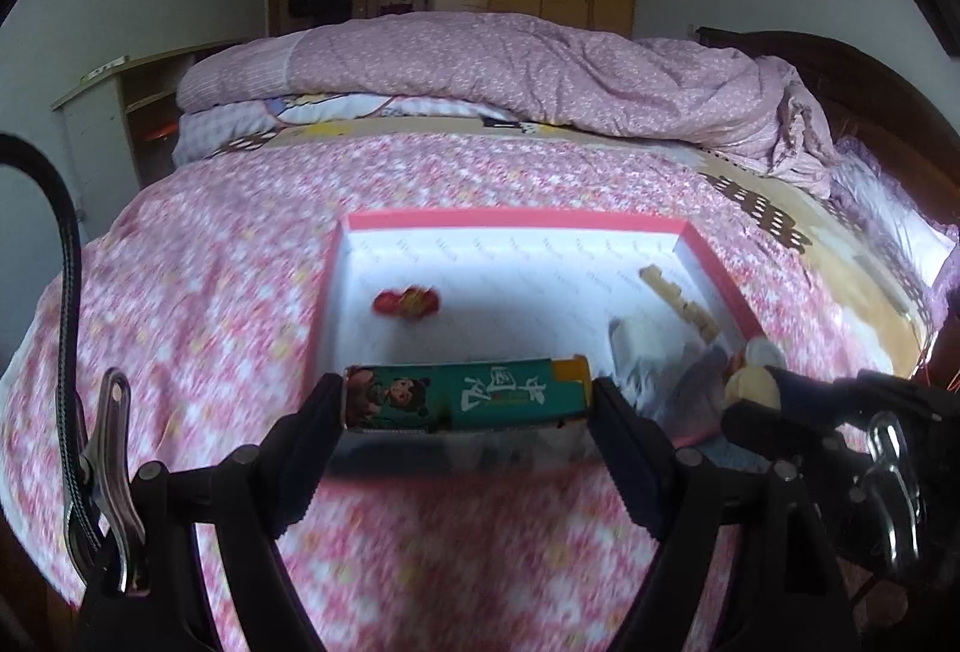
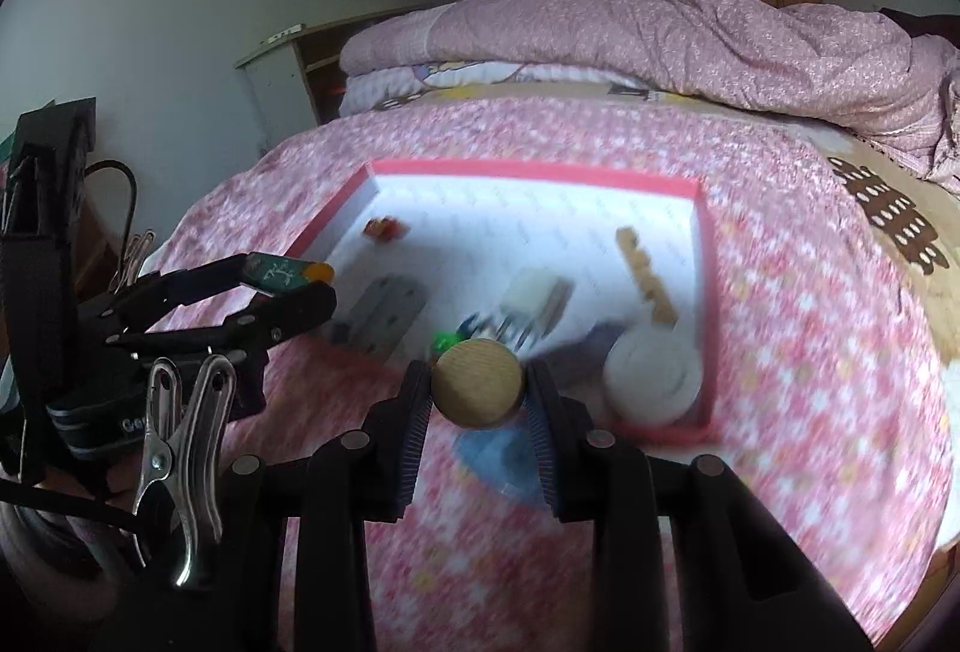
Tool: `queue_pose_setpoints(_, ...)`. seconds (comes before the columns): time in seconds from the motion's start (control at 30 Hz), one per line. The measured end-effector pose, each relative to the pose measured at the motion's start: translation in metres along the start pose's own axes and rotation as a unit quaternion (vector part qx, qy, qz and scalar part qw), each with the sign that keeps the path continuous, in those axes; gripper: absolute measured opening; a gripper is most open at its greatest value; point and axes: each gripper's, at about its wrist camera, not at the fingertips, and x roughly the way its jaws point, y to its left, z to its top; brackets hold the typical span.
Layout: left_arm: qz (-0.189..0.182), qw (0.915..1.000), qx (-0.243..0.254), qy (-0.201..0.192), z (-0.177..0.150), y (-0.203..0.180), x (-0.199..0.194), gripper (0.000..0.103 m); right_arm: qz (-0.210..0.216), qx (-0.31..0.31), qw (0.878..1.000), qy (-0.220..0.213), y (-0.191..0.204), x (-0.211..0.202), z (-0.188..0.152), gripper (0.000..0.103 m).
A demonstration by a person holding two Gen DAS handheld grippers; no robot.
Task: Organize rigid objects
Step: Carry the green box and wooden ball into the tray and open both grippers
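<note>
Two grippers are above a bed [image 1: 180,292] with a pink flowered cover, and each one carries one object. On the bed lies a shallow box [image 1: 516,220] with a red rim and a white inside. In the box, near the right wall, there is a row of wooden pieces [image 2: 648,274], and at the near right corner a white round thing [image 2: 654,379]. A grey block [image 2: 384,313] lies near the left front edge, and a small red object [image 1: 408,301] lies toward the far left; both are blurred.

The left gripper [image 1: 468,406] is clamped on a green lighter [image 1: 462,397] with a cartoon picture, held crosswise by its two ends, over the near edge of the box. The right gripper [image 2: 479,391] is closed on a wooden ball [image 2: 477,382], which sits between the two fingers, just in front of the near rim of the box.
</note>
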Motion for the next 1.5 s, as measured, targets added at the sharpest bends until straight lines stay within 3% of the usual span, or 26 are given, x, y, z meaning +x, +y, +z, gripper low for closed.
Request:
queue_pose_setpoints(0.47, -0.009, 0.9997, 0.001, 0.021, 0.048, -0.012, 0.07, 0.084, -0.009, 0.01, 1.0, 0.005, -0.029, 0.035, 0.044, 0.033)
queue_pose_setpoints(0.77, -0.001, 0.9985, 0.001, 0.055, 0.052, -0.011, 0.102, 0.085, -0.022, 0.028, 0.999, 0.015, -0.044, 0.052, 0.051, 0.033)
queue_pose_setpoints(1.03, -0.001, 0.9991, 0.008, 0.041, 0.051, -0.016, 0.094, 0.085, -0.043, 0.035, 0.998, 0.024, -0.052, 0.056, 0.049, 0.035)
queue_pose_setpoints(1.17, 0.014, 0.9993, 0.021, 0.026, 0.052, -0.019, 0.085, 0.085, -0.043, 0.031, 0.998, 0.018, -0.05, 0.05, 0.048, 0.038)
queue_pose_setpoints(1.5, 0.011, 0.9996, 0.009, 0.022, 0.045, -0.017, 0.062, 0.085, -0.043, 0.025, 0.999, 0.007, -0.042, 0.036, 0.042, 0.041)
